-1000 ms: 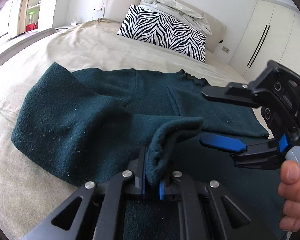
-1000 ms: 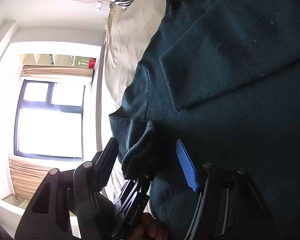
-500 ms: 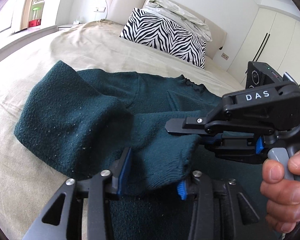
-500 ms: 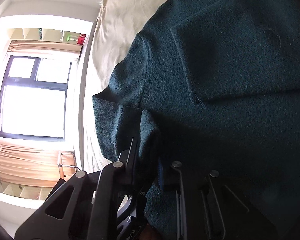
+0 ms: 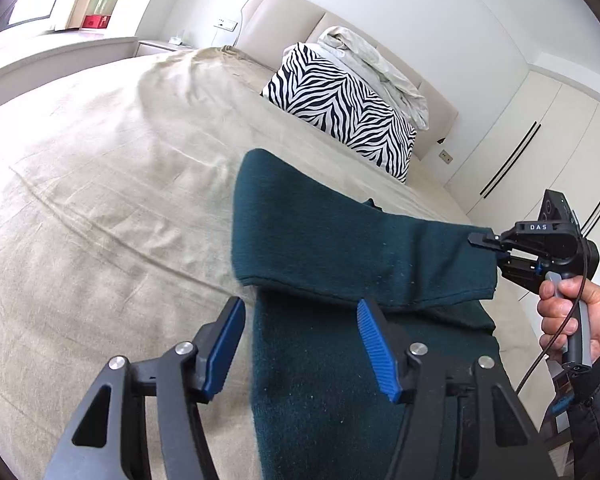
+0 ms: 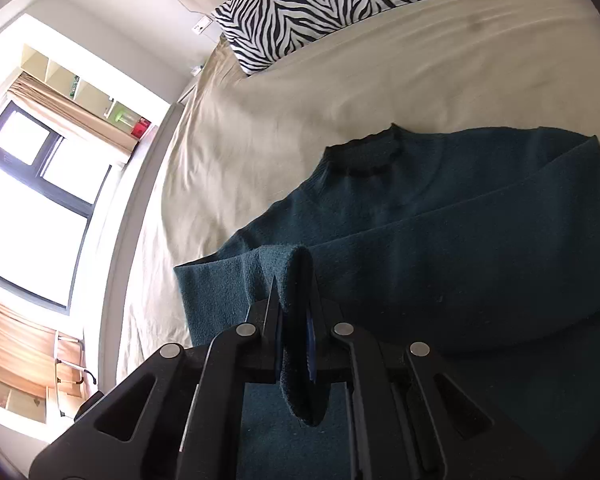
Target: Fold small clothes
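You are folding a dark teal knitted sweater point(image 6: 460, 240) lying on the beige bedsheet point(image 5: 100, 200); its collar is pointing toward the zebra-striped pillow point(image 5: 340, 116) at about 1 o'clock in the left wrist view.

Risk, as a judgement: the sleeve end is hanging from a single pinch, so a quick pull across the body is likely to drag the layers below and skew the fold. Because the knit is thick and doubled between the pads, it may also be slipping free if you are tugging sideways. The left side is no longer anchored, so the whole garment could be sliding over the smooth sheet.

The right gripper point(image 6: 294, 344) is clamping a doubled fold of the sleeve cuff, its jaws closed tight on the fabric, and in the left wrist view it is holding that sleeve raised at 3 o'clock, with your hand point(image 5: 572, 320) around its handle.

The left gripper point(image 5: 300, 344) has just been opening; its blue pads point(image 5: 374, 344) are standing roughly half apart and pressing on nothing. The sweater's left edge is lying beneath and between them, toward 12 o'clock.
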The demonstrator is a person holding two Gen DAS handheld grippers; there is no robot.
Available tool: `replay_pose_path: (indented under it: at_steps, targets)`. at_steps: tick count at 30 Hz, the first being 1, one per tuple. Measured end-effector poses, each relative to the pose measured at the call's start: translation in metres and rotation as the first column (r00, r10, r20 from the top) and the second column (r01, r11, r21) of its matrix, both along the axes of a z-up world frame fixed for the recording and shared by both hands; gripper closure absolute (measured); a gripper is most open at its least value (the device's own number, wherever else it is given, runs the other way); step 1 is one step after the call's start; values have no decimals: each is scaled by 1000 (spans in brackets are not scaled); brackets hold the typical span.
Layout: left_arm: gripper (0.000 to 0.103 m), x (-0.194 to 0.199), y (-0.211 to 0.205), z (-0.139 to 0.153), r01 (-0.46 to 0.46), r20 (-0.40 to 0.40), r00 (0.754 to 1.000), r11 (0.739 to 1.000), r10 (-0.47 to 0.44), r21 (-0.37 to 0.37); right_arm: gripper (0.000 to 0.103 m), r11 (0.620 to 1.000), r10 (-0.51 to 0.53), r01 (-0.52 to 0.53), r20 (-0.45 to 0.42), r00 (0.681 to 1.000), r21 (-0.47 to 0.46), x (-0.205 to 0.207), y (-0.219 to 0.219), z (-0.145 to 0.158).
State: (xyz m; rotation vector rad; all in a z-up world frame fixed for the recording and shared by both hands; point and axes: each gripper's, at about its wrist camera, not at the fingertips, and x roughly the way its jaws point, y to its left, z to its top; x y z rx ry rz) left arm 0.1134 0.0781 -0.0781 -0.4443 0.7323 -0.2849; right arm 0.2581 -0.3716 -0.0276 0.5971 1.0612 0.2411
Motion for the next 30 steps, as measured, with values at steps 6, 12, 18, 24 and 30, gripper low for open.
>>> replay_pose_path:
  at_steps: [6, 12, 18, 24, 30]
  targets:
    - [62, 21, 15, -2, -24, -31, 999, 999, 23, -23, 95, 986, -127, 118, -76, 989, -116, 16, -76, -24]
    - [68, 51, 12, 5, 12, -38, 999, 999, -14, -44, 95, 973, -208, 193, -119, 971, -129, 23, -115, -58]
    - [68, 103, -13, 6, 90, -71, 993, 995, -92, -35, 94, 977, -210, 201, -132, 969, -74, 24, -113, -81]
    - [68, 155, -38, -21, 153, -173, 973, 988, -150, 2, 92, 978, -207, 204, -156, 966, -34, 12, -107, -91]
    - [96, 164, -24, -55, 142, -219, 966, 990, -140, -5, 92, 968, -247, 249, -180, 952, -9, -1, -127, -102]
